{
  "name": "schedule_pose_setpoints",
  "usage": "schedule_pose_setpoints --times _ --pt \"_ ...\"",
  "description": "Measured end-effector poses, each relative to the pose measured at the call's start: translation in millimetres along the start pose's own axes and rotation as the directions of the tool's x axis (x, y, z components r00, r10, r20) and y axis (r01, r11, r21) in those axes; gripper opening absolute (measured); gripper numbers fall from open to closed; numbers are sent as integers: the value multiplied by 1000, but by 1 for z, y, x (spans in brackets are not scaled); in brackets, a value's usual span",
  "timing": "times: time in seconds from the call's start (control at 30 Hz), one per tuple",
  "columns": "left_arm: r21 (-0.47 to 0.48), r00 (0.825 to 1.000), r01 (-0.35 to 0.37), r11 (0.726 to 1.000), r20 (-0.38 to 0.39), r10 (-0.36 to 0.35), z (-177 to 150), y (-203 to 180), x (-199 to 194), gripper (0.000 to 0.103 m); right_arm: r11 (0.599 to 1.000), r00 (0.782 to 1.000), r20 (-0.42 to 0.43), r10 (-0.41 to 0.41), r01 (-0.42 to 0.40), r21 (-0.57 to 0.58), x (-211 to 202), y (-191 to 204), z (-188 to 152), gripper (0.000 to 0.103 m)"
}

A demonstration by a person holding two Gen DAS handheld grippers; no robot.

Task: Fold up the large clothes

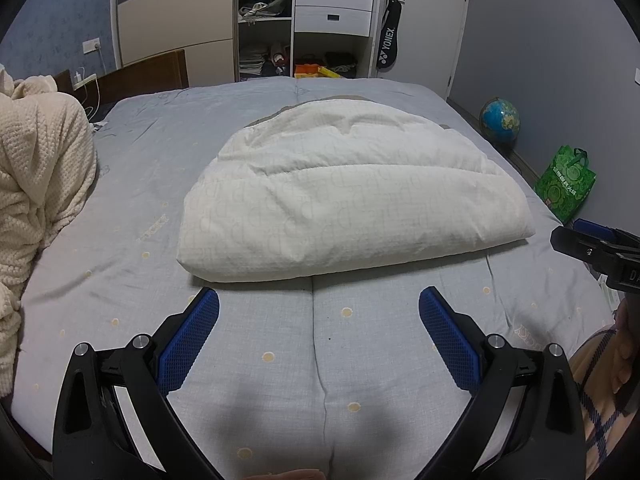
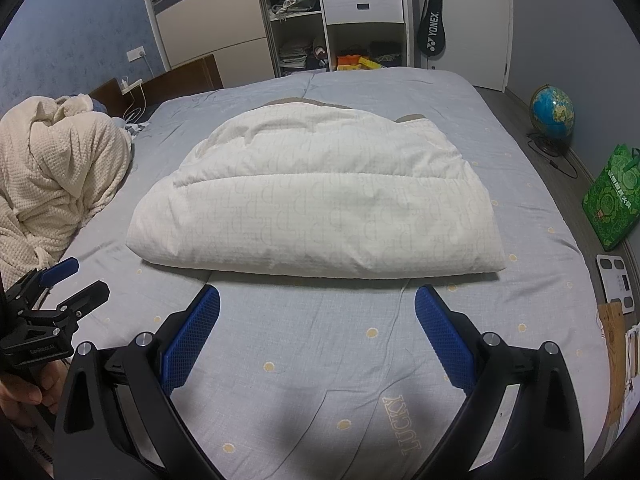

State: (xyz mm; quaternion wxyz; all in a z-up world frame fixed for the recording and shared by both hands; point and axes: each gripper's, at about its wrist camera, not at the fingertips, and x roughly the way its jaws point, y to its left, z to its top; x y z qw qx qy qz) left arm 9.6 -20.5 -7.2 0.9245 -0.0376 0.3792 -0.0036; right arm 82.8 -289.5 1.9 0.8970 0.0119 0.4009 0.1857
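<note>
Folded garment [image 1: 352, 196] mid-bed, edges unobstructed

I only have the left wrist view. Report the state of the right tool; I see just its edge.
Observer: The right tool is open and holds nothing, just short of the white coat's near edge.
Operator: Now list what lies on the floor nearer than the green bag.
Observer: A white scale lies flat there, on the near side of the green bag.
Operator: Check under the globe too.
Observer: A black cord trails from the globe's base across the floor.
</note>
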Motion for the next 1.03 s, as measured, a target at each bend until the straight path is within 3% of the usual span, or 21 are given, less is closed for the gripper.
schedule_pose_setpoints --times 0.6,1.03 --pt "13 999 30 999 11 -30 -3 -3 -1 96 1000 1000 1 6 -6 3 0 -2 1 94" --pt "10 1000 11 1000 -11 -11 -3 -2 2 96 1000 1000 1 5 -5 3 0 -2 1 94"
